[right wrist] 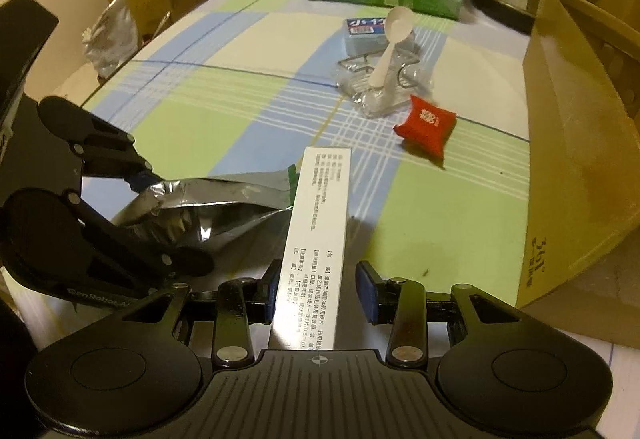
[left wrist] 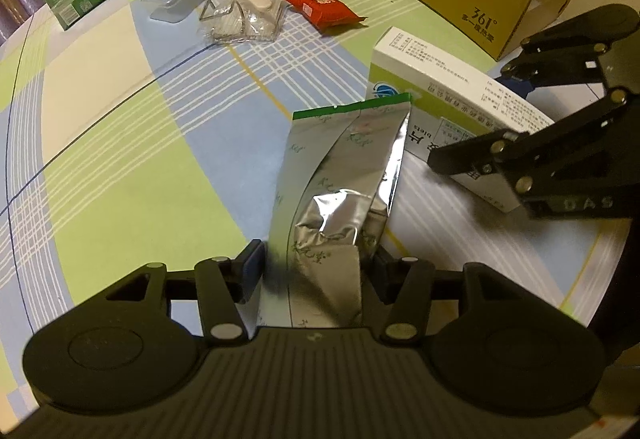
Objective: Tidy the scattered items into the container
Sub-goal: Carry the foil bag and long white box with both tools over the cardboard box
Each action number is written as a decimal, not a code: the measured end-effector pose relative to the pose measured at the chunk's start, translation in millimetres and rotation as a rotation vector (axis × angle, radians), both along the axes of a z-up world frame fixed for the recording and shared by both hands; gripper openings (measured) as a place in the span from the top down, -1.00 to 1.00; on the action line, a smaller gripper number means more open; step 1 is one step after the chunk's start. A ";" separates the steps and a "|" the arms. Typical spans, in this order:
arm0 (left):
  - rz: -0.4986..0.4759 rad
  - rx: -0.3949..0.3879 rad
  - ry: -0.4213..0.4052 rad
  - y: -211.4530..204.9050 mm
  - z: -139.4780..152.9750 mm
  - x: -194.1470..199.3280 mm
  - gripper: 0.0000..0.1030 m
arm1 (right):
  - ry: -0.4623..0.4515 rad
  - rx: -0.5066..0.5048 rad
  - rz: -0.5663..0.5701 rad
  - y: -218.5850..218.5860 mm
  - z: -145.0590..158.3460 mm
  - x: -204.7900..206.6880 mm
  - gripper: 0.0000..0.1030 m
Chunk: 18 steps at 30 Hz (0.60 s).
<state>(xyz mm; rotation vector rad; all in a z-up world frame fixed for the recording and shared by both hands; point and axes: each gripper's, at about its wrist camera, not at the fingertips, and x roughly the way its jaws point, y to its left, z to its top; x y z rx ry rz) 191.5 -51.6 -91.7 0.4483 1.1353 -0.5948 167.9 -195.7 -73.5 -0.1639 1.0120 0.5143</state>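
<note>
Two grippers: left [left wrist: 318,267] clamps foil pouch [left wrist: 340,175], right [right wrist: 320,291] straddles medicine box [right wrist: 316,235].

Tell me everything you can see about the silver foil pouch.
The silver foil pouch looks like crinkled metallic film with faint green sprig prints and a green band along its far end. It appears long, flat and creased, its near end between the fingers of the left gripper. It extends forward over the checked tablecloth, its far end beside the white medicine box.
</note>
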 end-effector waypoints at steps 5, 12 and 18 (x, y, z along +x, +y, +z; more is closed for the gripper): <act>0.004 -0.007 0.006 1.8 -0.1 -0.1 0.03 | 0.017 -0.021 -0.003 1.8 -6.5 1.3 0.29; -0.014 -0.013 -0.004 0.3 5.3 -0.9 0.26 | 0.044 -0.022 -0.013 3.9 -12.8 3.6 0.59; 0.003 -0.047 -0.027 3.2 15.2 2.7 0.27 | -0.016 0.013 -0.052 -3.9 0.2 2.3 0.59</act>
